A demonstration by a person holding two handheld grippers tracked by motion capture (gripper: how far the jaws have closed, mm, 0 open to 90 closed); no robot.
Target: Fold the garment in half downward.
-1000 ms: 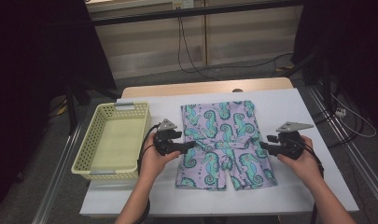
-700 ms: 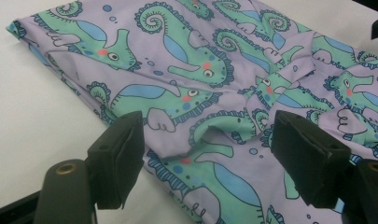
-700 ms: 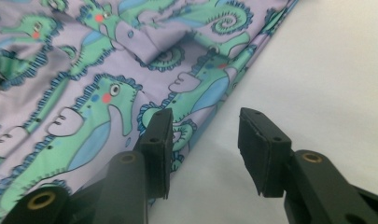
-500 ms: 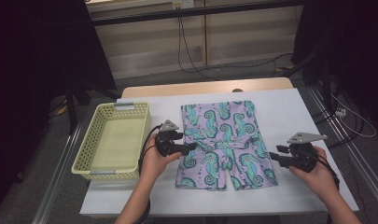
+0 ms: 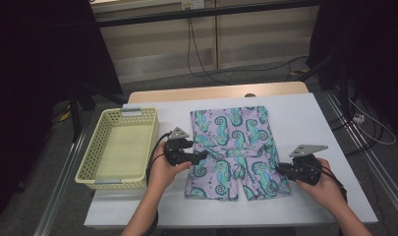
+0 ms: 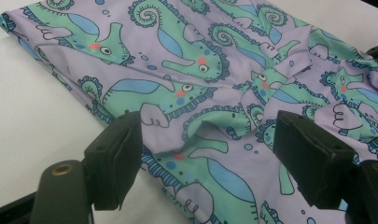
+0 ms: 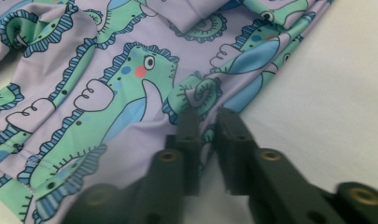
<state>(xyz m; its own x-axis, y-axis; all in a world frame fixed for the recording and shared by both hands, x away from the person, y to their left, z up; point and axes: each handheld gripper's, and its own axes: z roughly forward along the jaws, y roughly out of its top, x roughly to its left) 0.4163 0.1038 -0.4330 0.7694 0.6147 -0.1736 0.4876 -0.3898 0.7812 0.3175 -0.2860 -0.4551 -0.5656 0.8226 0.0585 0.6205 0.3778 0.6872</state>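
**Seahorse shorts flat on the counter, one hand-held gripper at each side**

A pair of lilac stretch-fabric shorts printed with green and blue seahorses (image 5: 232, 150) lies spread on the white counter (image 5: 304, 118), waistband toward the far edge, leg openings toward the person. Fabric is bunched and creased across the middle, near the crotch.

Left hand-held gripper (image 5: 199, 156): low over the left side of the shorts, jaws wide apart, released, holding nothing. In the left gripper view the shorts' side edge runs between the jaws, with a raised fold of cloth in the gap.

Right hand-held gripper (image 5: 281, 169): at the outer edge of the right leg, near the hem. In the right gripper view the jaws are drawn nearly together with the fabric edge pinched between them; clenched on the shorts.

Surroundings: a pale yellow perforated plastic basket (image 5: 91, 160) sits at the counter's left edge, just beside the left hand (image 5: 164, 169), apart from the shorts. A strip of bare wood (image 5: 186, 94) shows along the counter's far side. Dark cables (image 5: 201, 54) trail on the floor beyond.

Open room: bare white counter to the right of the shorts and a narrow band along the near edge. A slim gap separates basket and shorts; the left hand sits in it.
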